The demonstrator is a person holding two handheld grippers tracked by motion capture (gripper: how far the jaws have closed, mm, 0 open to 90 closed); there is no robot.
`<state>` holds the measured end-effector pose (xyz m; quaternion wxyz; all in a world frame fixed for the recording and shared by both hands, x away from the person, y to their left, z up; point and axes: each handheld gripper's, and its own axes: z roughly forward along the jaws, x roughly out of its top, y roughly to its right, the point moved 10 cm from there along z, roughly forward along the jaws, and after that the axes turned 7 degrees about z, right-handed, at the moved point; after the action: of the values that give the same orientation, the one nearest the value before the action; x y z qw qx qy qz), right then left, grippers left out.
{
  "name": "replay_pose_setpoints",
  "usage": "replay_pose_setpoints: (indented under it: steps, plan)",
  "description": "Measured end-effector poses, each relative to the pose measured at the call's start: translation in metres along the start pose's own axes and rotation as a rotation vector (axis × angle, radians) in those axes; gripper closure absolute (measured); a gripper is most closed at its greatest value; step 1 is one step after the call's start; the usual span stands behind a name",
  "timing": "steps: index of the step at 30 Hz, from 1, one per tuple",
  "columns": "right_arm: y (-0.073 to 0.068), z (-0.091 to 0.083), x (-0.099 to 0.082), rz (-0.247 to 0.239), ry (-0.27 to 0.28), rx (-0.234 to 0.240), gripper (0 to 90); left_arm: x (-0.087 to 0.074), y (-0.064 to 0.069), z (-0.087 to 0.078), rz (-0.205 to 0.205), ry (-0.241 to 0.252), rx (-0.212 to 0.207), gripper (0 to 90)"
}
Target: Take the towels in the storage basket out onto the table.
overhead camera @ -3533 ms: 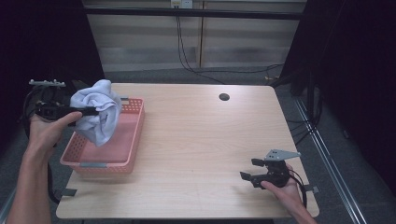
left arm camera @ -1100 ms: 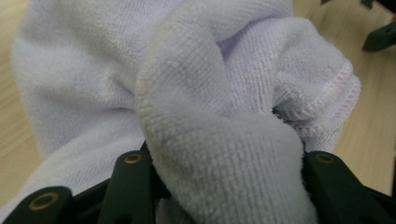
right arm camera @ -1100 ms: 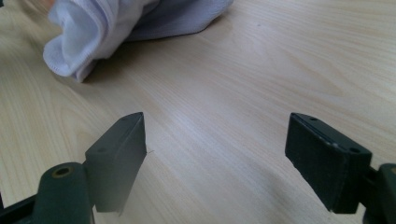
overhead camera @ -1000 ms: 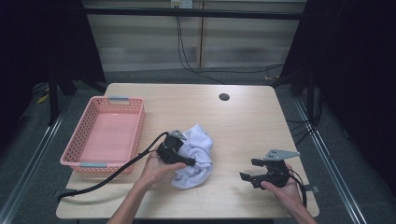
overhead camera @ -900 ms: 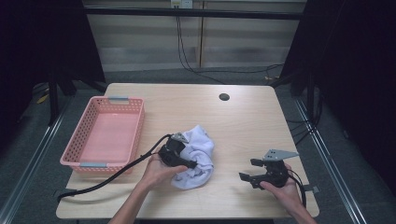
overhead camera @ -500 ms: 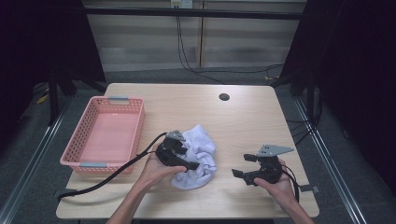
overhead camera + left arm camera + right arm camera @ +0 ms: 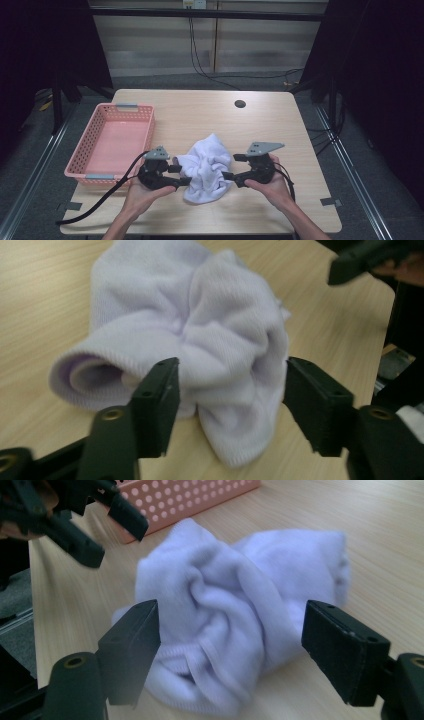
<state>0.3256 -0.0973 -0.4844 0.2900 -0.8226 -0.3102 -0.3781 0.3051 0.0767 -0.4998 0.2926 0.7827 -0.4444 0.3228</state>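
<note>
a crumpled white cloth (image 7: 207,167) lies on a wooden table (image 7: 280,125), near the front edge and just right of an empty pink basket (image 7: 112,142). a person's two hands come in from the bottom of the high view, one on each side of the cloth, so it sits between them with the jaws of both pointing inward at it. the left gripper (image 7: 175,175) is at the cloth's left edge, level with the table; its jaws have just been closing and stand part open, astride a rolled hem and a fold of the cloth (image 7: 200,340), with the pads not clearly pressing it. the right gripper (image 7: 231,167) is at the cloth's right edge, also held low and level; its jaws are spread wide and have just been closing a little, with the bunched cloth (image 7: 235,615) lying ahead of and between them, untouched as far as can be told. the bundle is roughly round with no clear long axis, running slightly front to back. both hands look about equally near, the left perhaps a touch closer. each forearm angles inward from the table's front edge, wrists flat. the likely next move is a pinch from both sides to lift or spread the cloth.
</note>
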Motion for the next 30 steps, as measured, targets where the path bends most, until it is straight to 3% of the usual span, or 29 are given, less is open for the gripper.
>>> replay_pose_setpoints:
  steps: [3,4,6,8,9,13,16,18,21,24,28,30]
  plan:
    - [-0.011,0.014,0.016,-0.016,0.016,0.028,30.3,-0.014,0.002,0.002,-0.025,0.020,0.008,54.8]
    - [-0.016,0.019,0.020,-0.023,0.015,0.041,31.3,-0.018,-0.002,0.007,-0.036,0.026,0.034,55.7]
    - [-0.025,0.030,0.029,-0.038,0.008,0.070,36.2,-0.023,-0.006,0.017,-0.069,0.009,0.015,55.6]
    - [-0.033,0.040,0.034,-0.062,-0.004,0.088,38.6,-0.023,-0.015,0.024,-0.059,-0.011,0.061,50.9]
    - [-0.037,0.046,0.036,-0.066,-0.012,0.099,40.7,-0.020,-0.017,0.027,-0.078,0.002,0.044,47.6]
    - [-0.043,0.065,0.024,-0.083,-0.072,0.128,47.1,-0.018,-0.021,0.040,-0.061,-0.011,0.032,45.7]
    - [-0.041,0.072,0.013,-0.074,-0.102,0.118,54.1,-0.018,-0.018,0.049,-0.038,-0.015,0.012,60.5]
    - [-0.036,0.071,0.009,-0.082,-0.113,0.091,64.5,-0.017,-0.017,0.049,-0.030,-0.007,0.012,74.2]
    - [-0.027,0.064,0.010,-0.071,-0.093,0.046,77.9,-0.013,-0.018,0.044,-0.046,0.022,-0.003,79.2]
    - [-0.016,0.051,0.016,-0.033,-0.044,0.028,80.9,-0.009,-0.016,0.040,-0.040,0.044,-0.005,80.0]
    - [0.008,0.023,0.027,0.010,0.034,-0.035,81.5,0.002,-0.015,0.028,-0.017,0.080,0.009,80.8]
    - [0.020,0.006,0.031,0.035,0.066,-0.059,81.6,0.013,-0.019,0.013,-0.030,0.139,0.013,81.0]
